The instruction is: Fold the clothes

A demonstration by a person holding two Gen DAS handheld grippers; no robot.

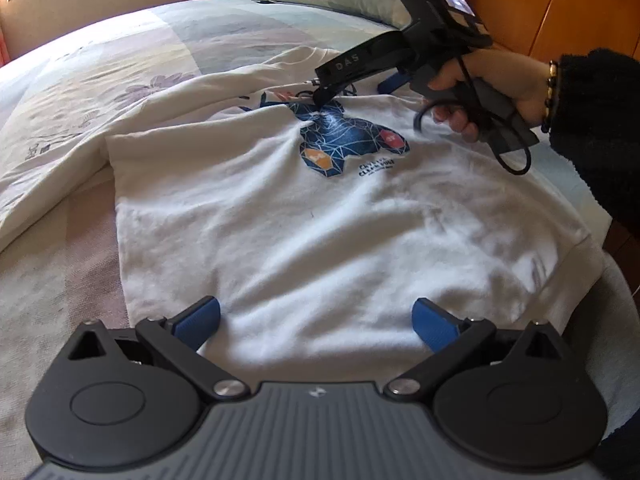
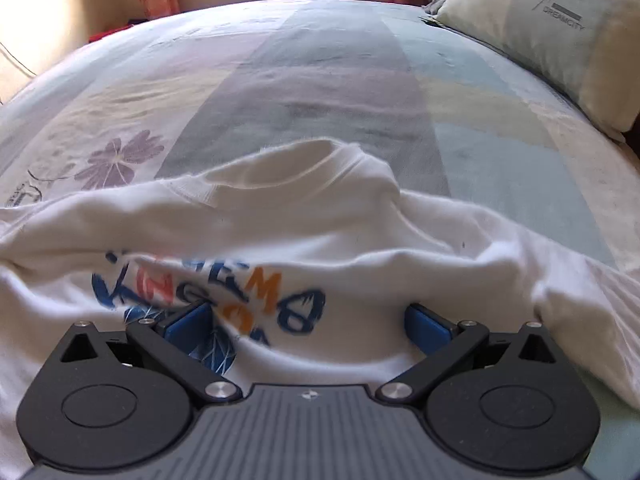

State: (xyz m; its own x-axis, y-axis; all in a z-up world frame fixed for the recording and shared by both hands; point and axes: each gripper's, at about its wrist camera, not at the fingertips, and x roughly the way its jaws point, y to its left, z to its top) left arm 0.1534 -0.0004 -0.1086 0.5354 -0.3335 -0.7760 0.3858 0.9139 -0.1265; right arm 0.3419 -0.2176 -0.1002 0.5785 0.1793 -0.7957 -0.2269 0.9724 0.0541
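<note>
Left gripper hangs wide open, empty, over the near hem of the white sweatshirt, which lies spread flat on the patterned bedspread. Farther up, the right gripper, jaws spread and gripping nothing, sits above the chest print. Beyond lies a pillow.

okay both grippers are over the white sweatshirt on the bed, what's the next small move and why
Probably lower the open left gripper onto the hem of the white sweatshirt and pinch it: neither it nor the open right gripper, near the chest print, holds any cloth.
</note>
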